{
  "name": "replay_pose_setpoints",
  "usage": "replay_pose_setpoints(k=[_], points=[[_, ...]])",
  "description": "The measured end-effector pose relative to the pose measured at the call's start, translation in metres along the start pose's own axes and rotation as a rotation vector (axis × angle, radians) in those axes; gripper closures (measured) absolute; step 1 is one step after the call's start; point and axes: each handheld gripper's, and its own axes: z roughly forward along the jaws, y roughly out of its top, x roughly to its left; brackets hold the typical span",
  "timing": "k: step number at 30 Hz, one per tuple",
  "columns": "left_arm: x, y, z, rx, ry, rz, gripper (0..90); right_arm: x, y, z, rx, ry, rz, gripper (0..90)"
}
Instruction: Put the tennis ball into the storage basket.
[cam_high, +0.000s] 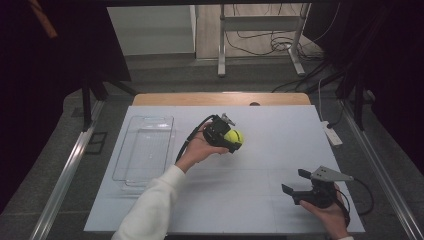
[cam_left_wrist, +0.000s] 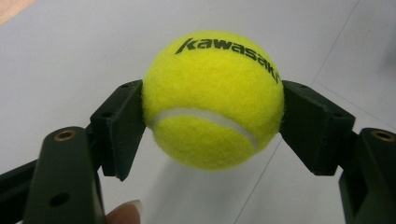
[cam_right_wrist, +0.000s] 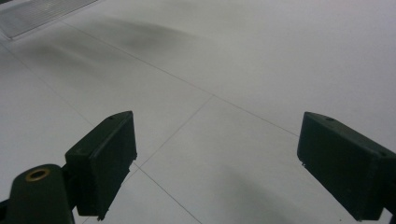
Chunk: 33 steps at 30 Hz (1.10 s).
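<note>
High view: white table (cam_high: 260, 195), clear tray (cam_high: 145, 150) left, cables behind.

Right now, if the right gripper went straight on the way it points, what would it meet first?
Probably just the white table sheet: the right gripper stands open with nothing between its jaws. The clear tray lies off to the side of that line, though depth is hard to judge.

bare white table (cam_high: 260, 165) centre, clear tray (cam_high: 145, 150) (left side) obstructing
</note>
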Motion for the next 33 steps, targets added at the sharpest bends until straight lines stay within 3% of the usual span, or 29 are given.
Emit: replay_pose_setpoints(k=[33], points=[[0.007,-0.017,-0.023,-0.050,0.019,-0.013,26.8,0.000,0.000,0.000,0.000,-0.003,0.001,12.0]])
